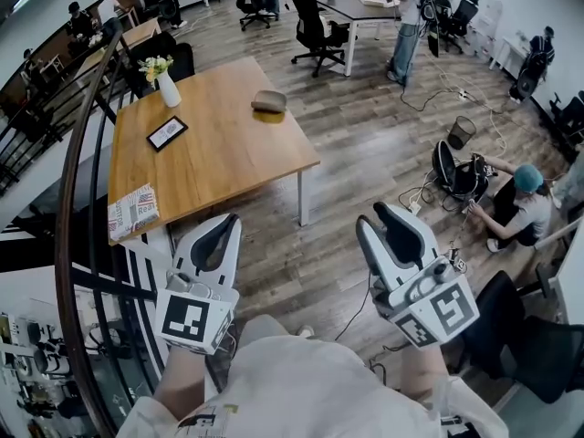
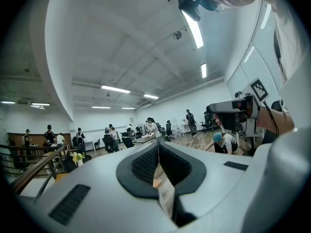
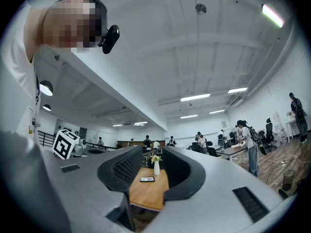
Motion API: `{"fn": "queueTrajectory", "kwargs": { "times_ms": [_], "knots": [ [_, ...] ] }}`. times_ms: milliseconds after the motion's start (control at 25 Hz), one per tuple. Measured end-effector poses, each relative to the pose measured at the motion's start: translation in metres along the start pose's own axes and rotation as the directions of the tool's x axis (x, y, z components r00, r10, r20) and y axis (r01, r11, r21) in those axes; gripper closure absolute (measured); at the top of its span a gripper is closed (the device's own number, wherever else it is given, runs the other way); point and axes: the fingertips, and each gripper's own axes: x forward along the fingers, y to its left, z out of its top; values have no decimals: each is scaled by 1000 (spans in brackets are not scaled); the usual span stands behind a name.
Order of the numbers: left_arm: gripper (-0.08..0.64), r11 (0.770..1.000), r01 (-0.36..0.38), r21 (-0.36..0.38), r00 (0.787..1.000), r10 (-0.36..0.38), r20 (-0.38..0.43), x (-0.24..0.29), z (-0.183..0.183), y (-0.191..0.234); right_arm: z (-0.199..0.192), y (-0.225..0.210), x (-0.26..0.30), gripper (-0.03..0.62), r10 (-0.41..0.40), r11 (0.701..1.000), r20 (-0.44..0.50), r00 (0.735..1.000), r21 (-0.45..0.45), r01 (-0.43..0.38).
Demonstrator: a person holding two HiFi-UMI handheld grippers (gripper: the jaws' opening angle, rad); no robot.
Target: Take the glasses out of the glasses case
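You are holding the left gripper (image 1: pixel 228 219) and the right gripper (image 1: pixel 376 215) in matt grey plastic, their pads (image 3: pixel 122 167) looking like ribbed black rubber. The table (image 1: pixel 228 153) is showing smooth wood, the floor (image 1: pixel 365 144) greyer planks, the vase (image 1: pixel 169 90) glossy white.

The wooden table (image 1: pixel 219 158) stands on the plank floor (image 1: pixel 365 153), ahead of me and to my left. At its far left corner a white vase (image 1: pixel 170 89) of yellow flowers stands upright. Just nearer than the vase lies a flat, dark-framed tablet (image 1: pixel 167 133). The brownish glasses case (image 1: pixel 268 101) rests by the far right edge, well apart from both. A printed box (image 1: pixel 133 212) lies on the near left corner.
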Motion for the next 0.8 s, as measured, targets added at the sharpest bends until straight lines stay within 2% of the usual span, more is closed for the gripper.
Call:
{"fn": "queueTrajectory", "kwargs": {
  "times_ms": [40, 120, 520, 800],
  "knots": [
    [540, 1000, -7, -1, 1000, 7, 0, 0, -1, 0, 0, -2, -2, 409, 0, 1000, 4, 1000, 1, 0],
    [540, 1000, -23, -2, 1000, 23, 3, 1, -2, 2, -4, -5, -3, 379, 5, 1000, 4, 1000, 6, -5],
    [540, 1000, -20, 16, 1000, 20, 12, 31, -29, 11, -45, -24, 14, 374, 1, 1000, -52, 999, -18, -2],
    [540, 1000, -4, 7, 1000, 4, 24, 81, -53, 48, -71, -51, 69, 376, -6, 1000, -82, 997, -25, 4]
  ]
}}
